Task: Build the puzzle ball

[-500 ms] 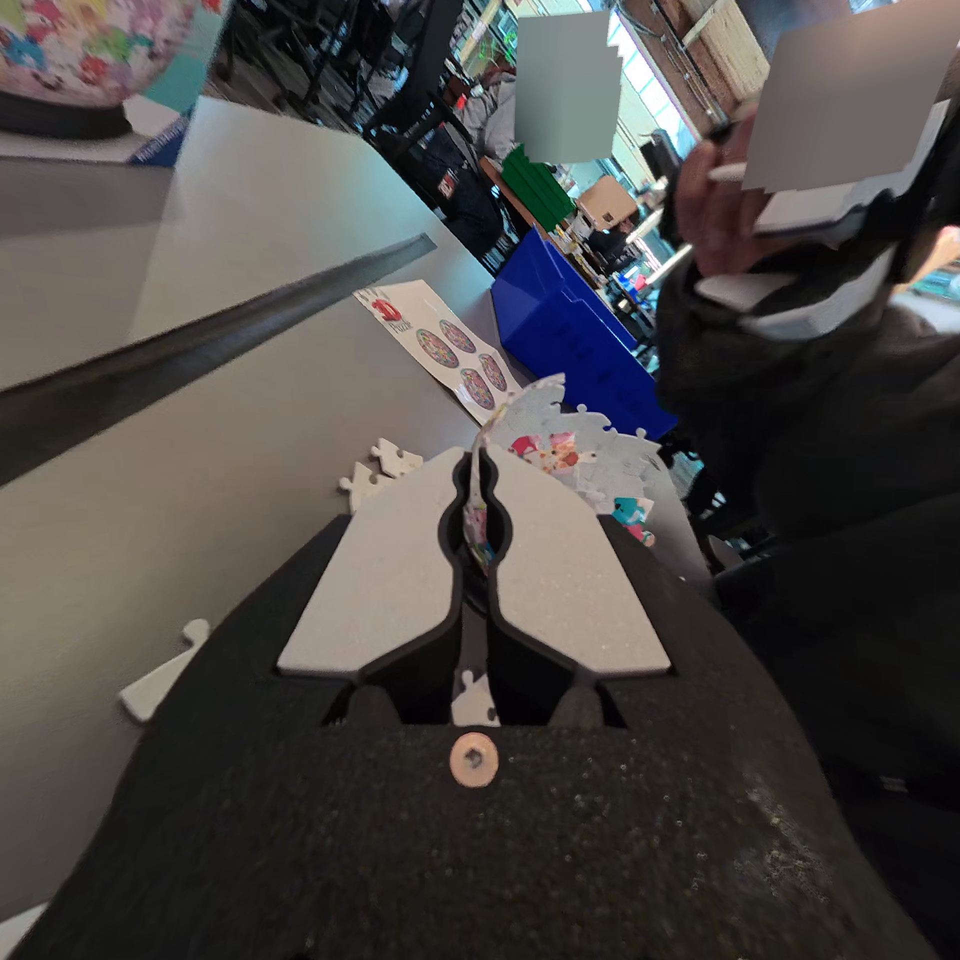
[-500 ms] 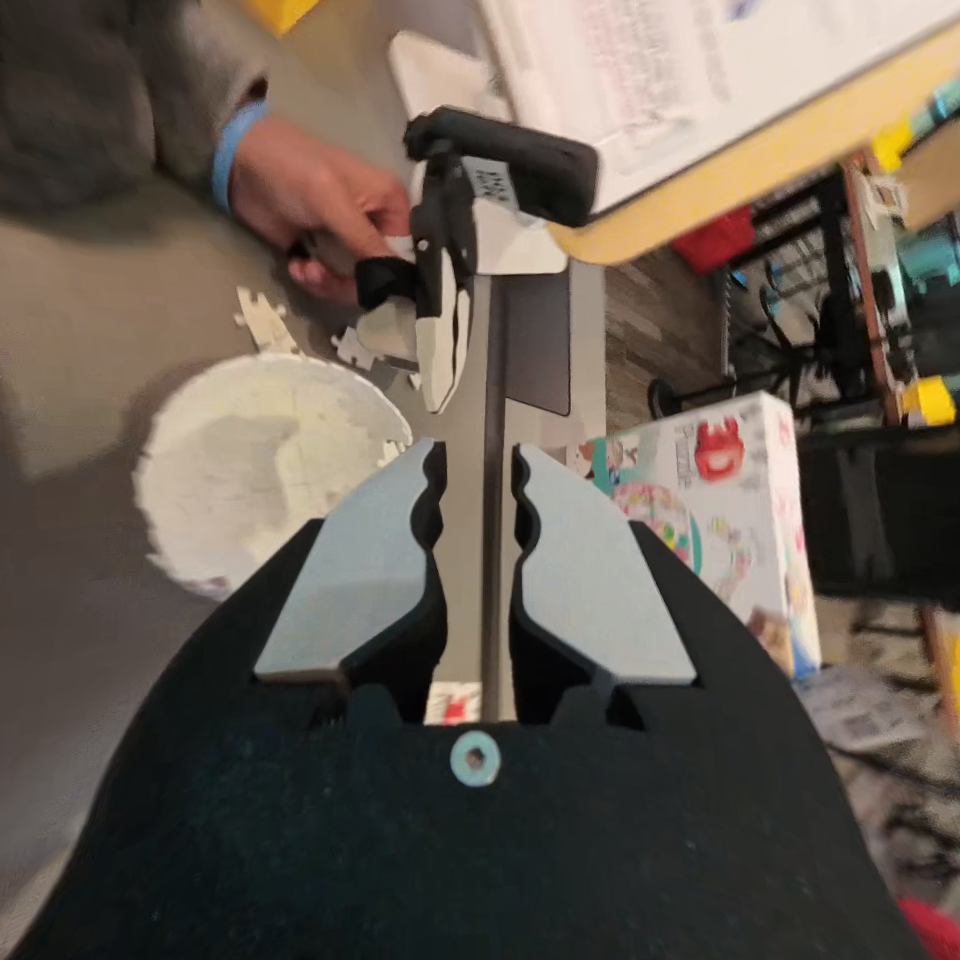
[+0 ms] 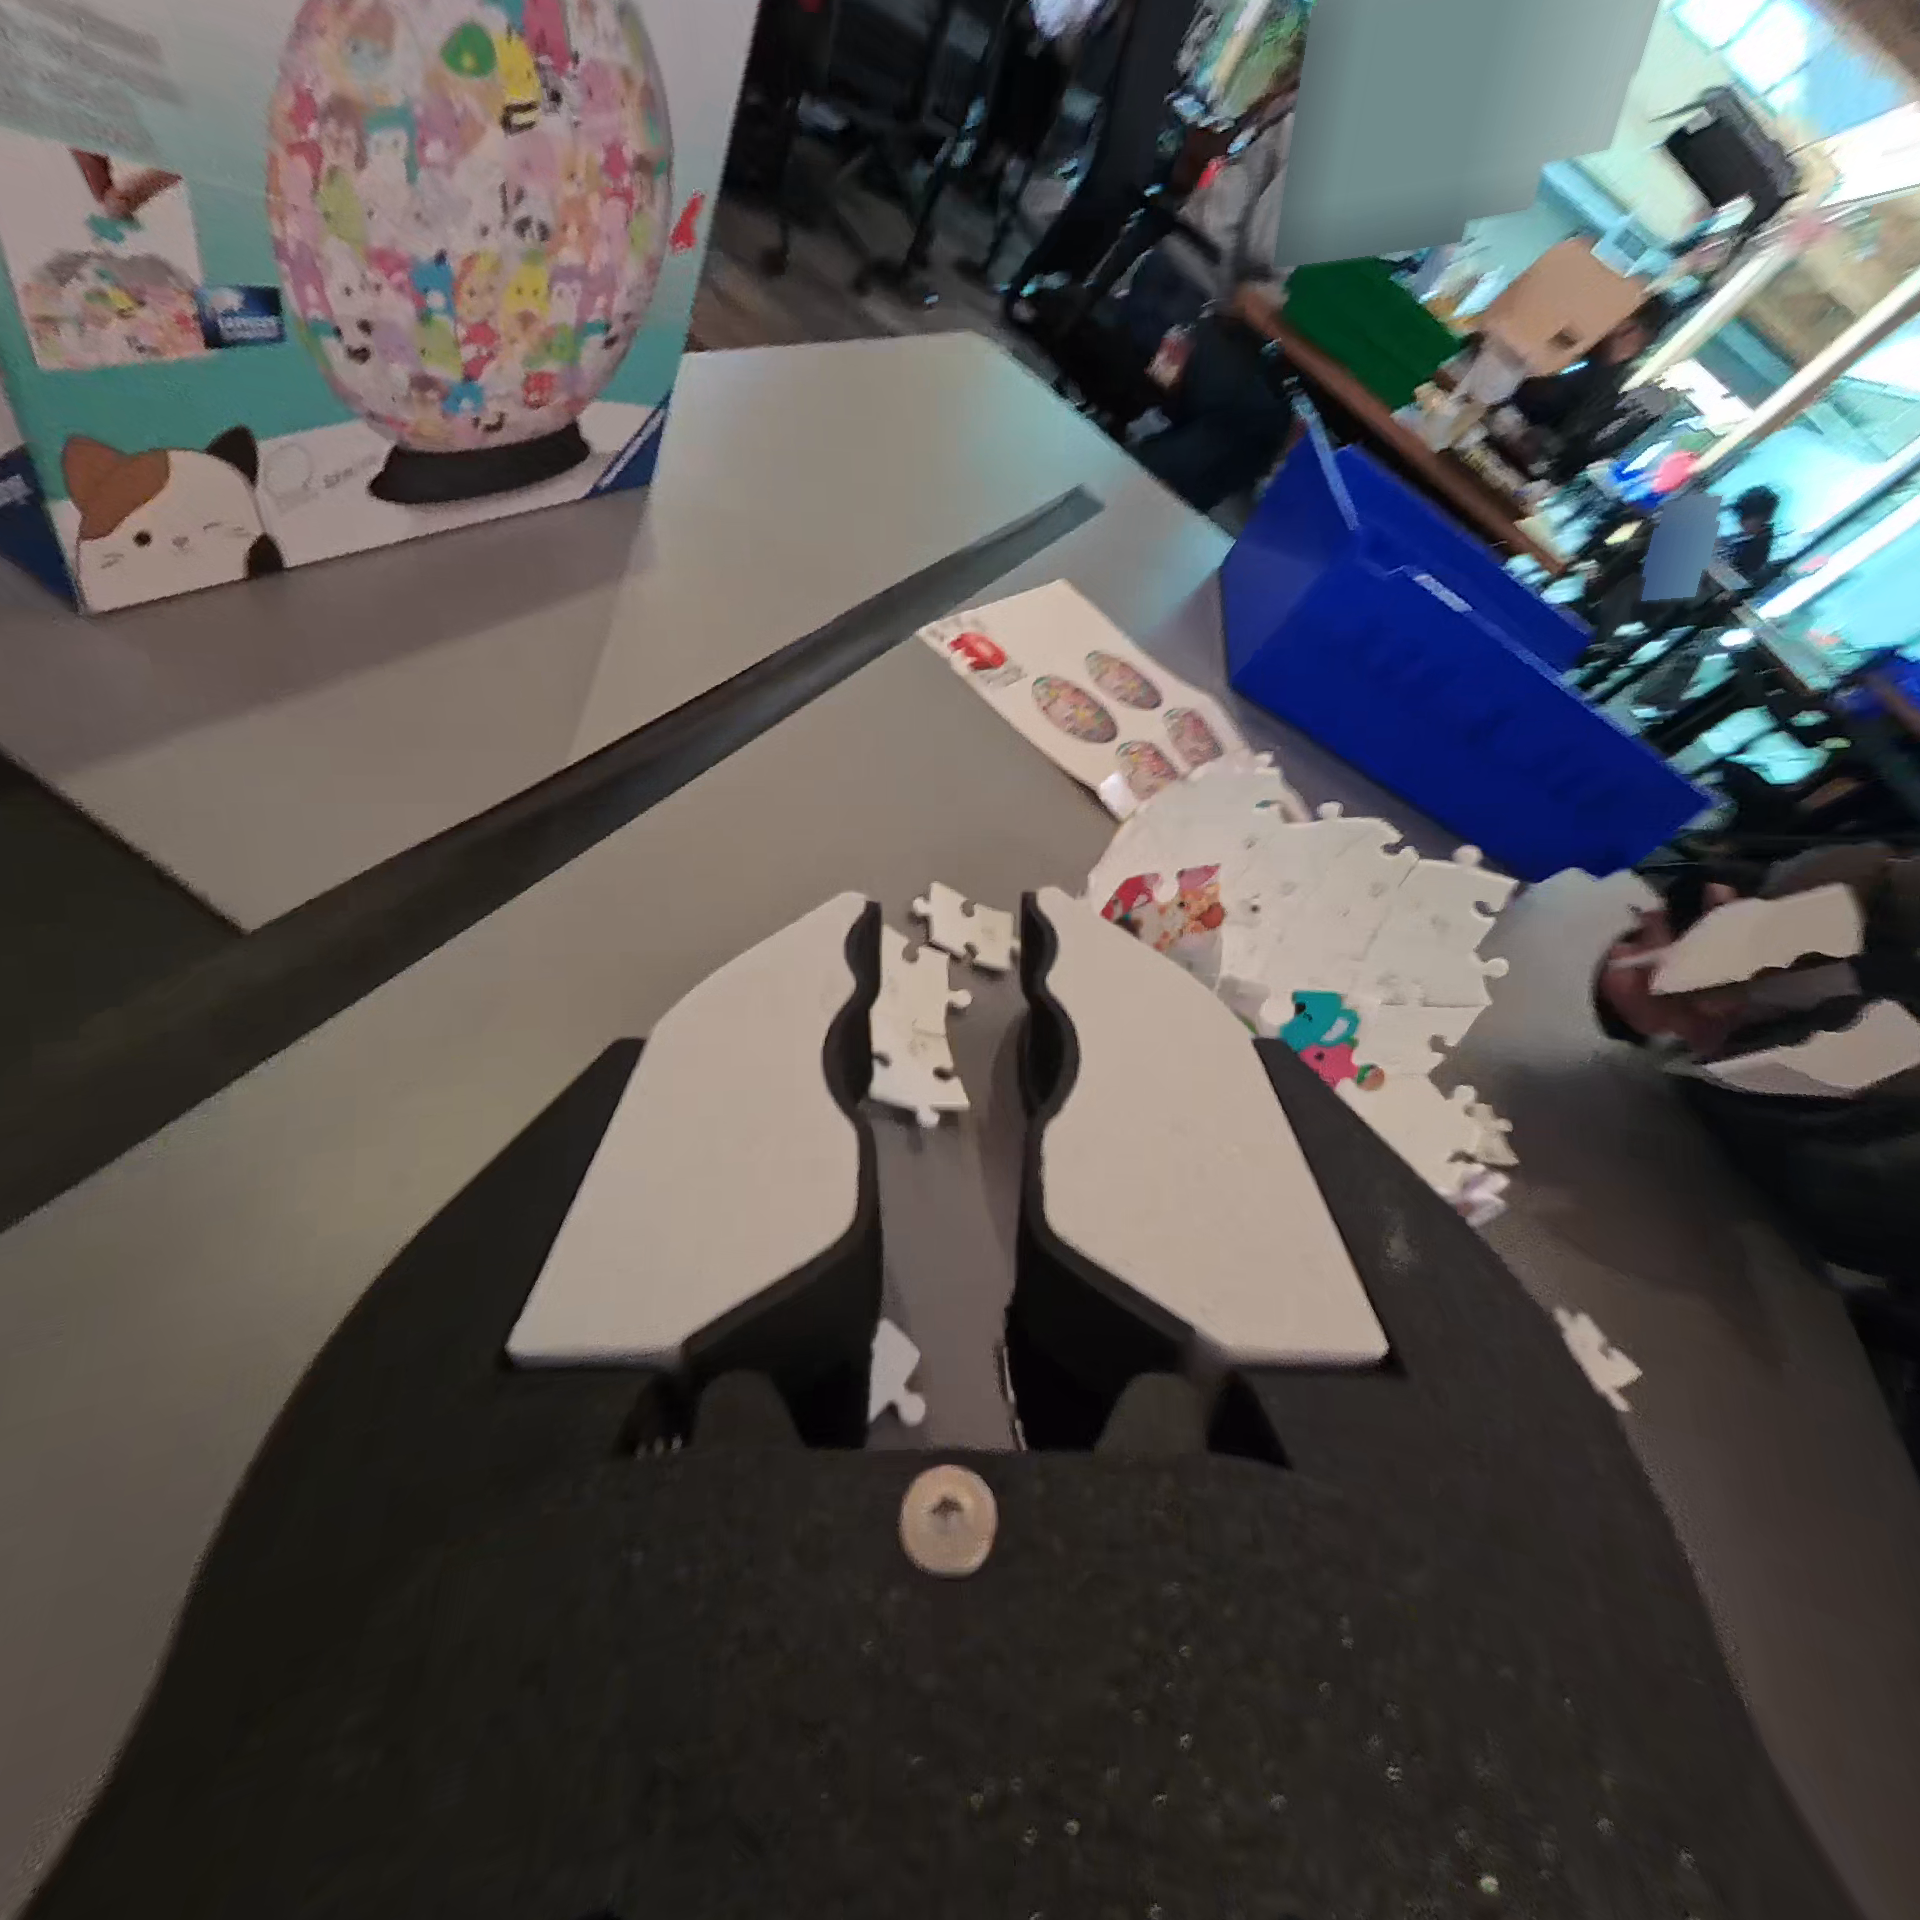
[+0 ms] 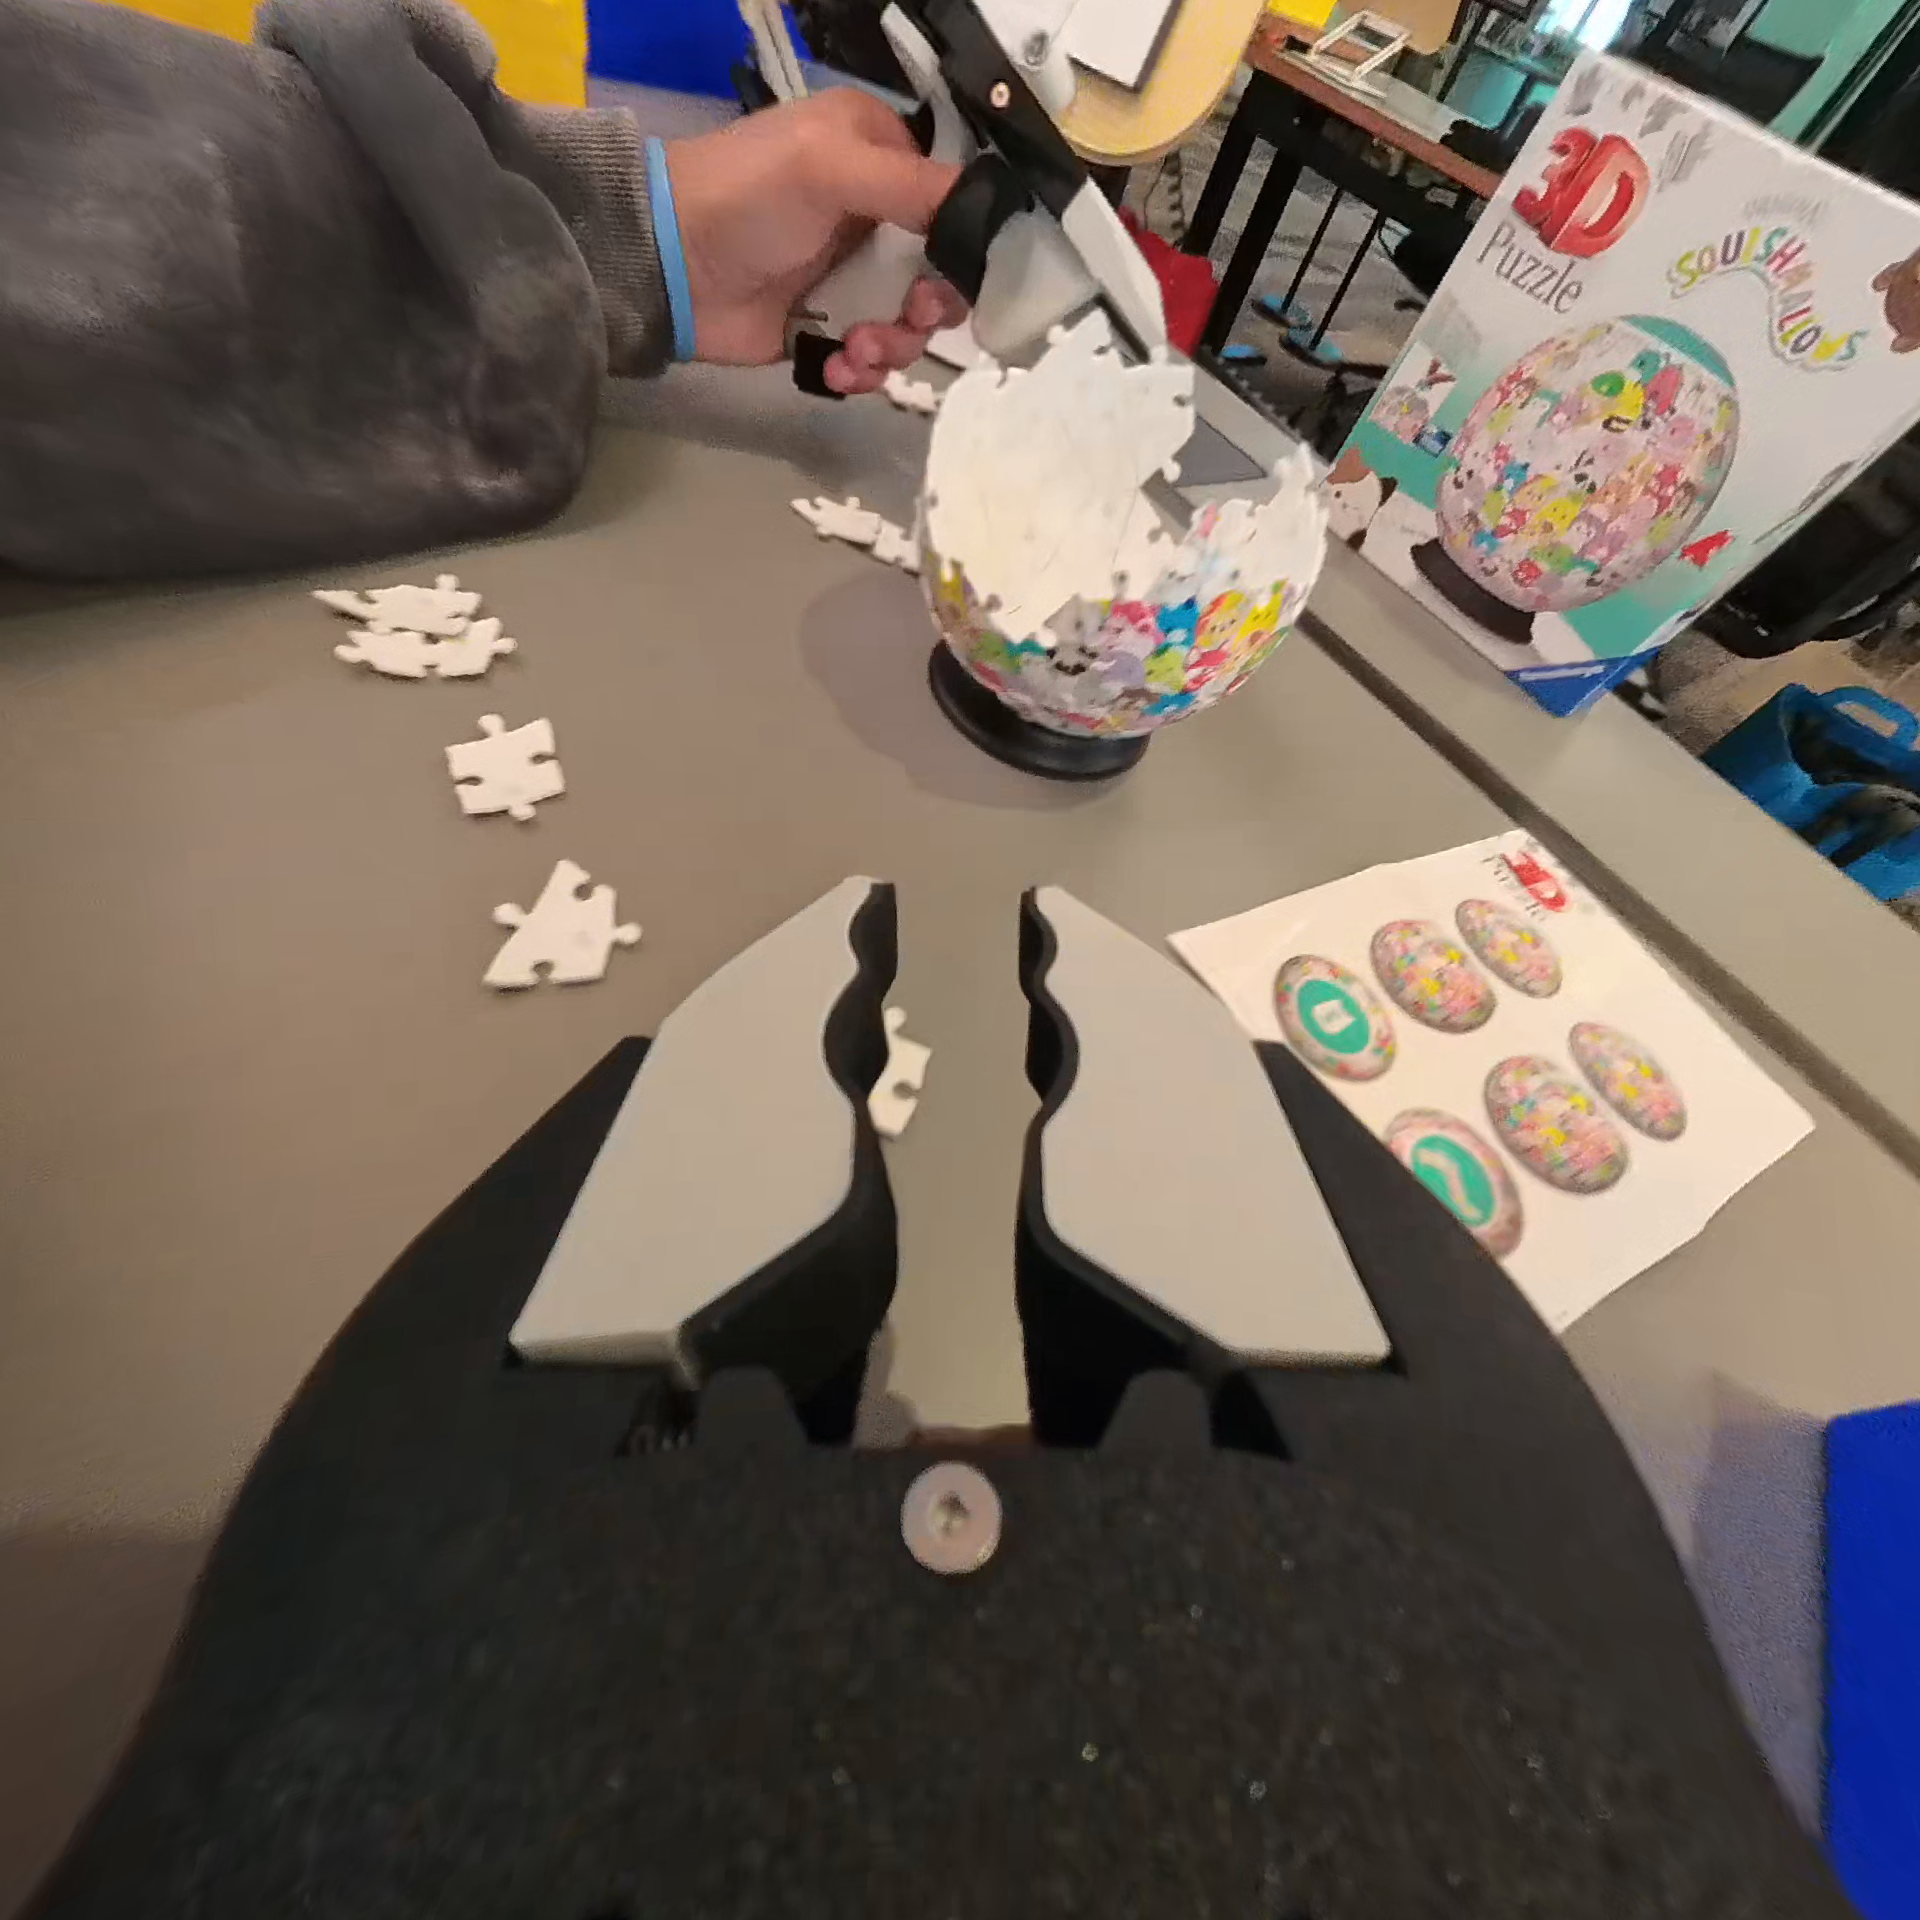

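**Both grippers empty, half-built ball on its stand**

We take the half-built puzzle ball (image 4: 1117, 582), a colourful cup-shaped shell of curved plastic pieces with white insides, as our landmark. It sits upright on a black round stand (image 4: 1039, 740) on the grey table (image 4: 260, 1039). Its top is open, with a ragged rim.

Our left gripper (image 3: 945, 914), with pale grey fingers on a black body, has a narrow gap between its fingers and grips nothing. In the left wrist view, a white curved loose piece (image 3: 920, 1029) lies on the table in that gap, and another small white piece (image 3: 966, 925) lies just past the fingertips. The ball shows to the right of these. In the right wrist view this same gripper hangs over the far rim of the ball, held by a hand (image 4: 790, 239) in a grey sleeve with a blue wristband; whether it touches the rim we cannot tell.

Our right gripper (image 4: 956, 904) also stands narrowly apart and empty, on the near side of the ball, well apart from it. A small white piece (image 4: 899, 1070) lies on the table between its fingers.

Left of the ball, several white loose pieces (image 4: 504, 769) are scattered face down. Near and right of the ball lies a white instruction sheet (image 4: 1486, 1060) printed with oval pictures. Beyond the ball to the right stands the printed cardboard puzzle box (image 4: 1621, 395). In the left wrist view a blue plastic bin (image 3: 1444, 665) sits beyond the ball
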Demonstrator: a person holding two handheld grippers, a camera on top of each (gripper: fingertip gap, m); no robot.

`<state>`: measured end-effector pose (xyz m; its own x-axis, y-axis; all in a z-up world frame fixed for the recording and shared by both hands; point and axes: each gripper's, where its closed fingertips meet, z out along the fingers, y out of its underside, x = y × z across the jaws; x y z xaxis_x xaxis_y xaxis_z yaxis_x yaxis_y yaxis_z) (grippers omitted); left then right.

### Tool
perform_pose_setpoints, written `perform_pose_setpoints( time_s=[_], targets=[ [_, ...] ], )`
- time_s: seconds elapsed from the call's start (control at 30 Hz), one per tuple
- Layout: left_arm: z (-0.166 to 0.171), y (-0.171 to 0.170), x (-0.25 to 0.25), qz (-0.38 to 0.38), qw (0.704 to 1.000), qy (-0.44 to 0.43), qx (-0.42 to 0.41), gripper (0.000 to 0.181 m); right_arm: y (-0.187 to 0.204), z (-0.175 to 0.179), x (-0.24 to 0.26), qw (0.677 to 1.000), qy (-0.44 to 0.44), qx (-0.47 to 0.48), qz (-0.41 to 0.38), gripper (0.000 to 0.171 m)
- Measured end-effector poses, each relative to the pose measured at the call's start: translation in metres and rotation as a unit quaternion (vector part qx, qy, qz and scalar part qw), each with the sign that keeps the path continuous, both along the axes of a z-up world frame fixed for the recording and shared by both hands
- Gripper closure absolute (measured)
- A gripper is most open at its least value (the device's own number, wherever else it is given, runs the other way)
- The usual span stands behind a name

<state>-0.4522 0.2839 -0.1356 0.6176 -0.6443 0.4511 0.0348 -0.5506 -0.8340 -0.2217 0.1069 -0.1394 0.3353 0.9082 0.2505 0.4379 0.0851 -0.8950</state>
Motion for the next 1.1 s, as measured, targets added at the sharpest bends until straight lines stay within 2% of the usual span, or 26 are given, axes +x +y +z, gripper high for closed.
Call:
perform_pose_setpoints(
  time_s=[0.13, 0.2, 0.33, 0.4, 0.57, 0.73, 0.8, 0.83, 1.0, 1.1],
  targets=[
    [0.017, -0.014, -0.007, 0.056, 0.997, 0.045, 0.01, 0.159, -0.008, -0.005, 0.018, 0.999, -0.01, 0.027, -0.014, 0.147],
    [0.036, -0.028, -0.008, 0.071, 0.996, 0.05, 0.019, 0.159, -0.01, -0.021, 0.024, 0.999, -0.042, -0.007, -0.005, 0.146],
    [0.073, -0.075, 0.002, 0.07, 0.993, 0.075, 0.053, 0.157, -0.011, -0.053, 0.03, 0.99, -0.11, -0.088, 0.012, 0.144],
    [0.079, -0.105, 0.017, 0.048, 0.992, 0.096, 0.062, 0.153, -0.011, -0.061, 0.023, 0.987, -0.116, -0.113, 0.022, 0.144],
    [0.053, -0.178, 0.073, -0.008, 0.992, 0.124, 0.032, 0.147, -0.006, -0.075, 0.011, 0.979, -0.171, -0.109, 0.001, 0.144],
    [0.018, -0.226, 0.127, -0.009, 0.992, 0.129, 0.011, 0.153, -0.006, -0.08, 0.008, 0.975, -0.188, -0.111, -0.03, 0.159],
    [0.006, -0.237, 0.139, -0.003, 0.992, 0.126, 0.004, 0.154, -0.006, -0.08, 0.009, 0.976, -0.19, -0.105, -0.032, 0.161],
    [-0.001, -0.242, 0.145, -0.004, 0.992, 0.124, -0.007, 0.154, -0.005, -0.079, 0.011, 0.975, -0.198, -0.097, -0.035, 0.171],
    [-0.019, -0.253, 0.164, -0.001, 0.993, 0.111, -0.03, 0.155, -0.006, -0.069, 0.012, 0.977, -0.198, -0.064, -0.041, 0.171],
    [-0.023, -0.252, 0.173, -0.002, 0.994, 0.097, -0.043, 0.155, -0.02, -0.048, 0.0, 0.986, -0.146, -0.07, -0.032, 0.171]
  ],
)
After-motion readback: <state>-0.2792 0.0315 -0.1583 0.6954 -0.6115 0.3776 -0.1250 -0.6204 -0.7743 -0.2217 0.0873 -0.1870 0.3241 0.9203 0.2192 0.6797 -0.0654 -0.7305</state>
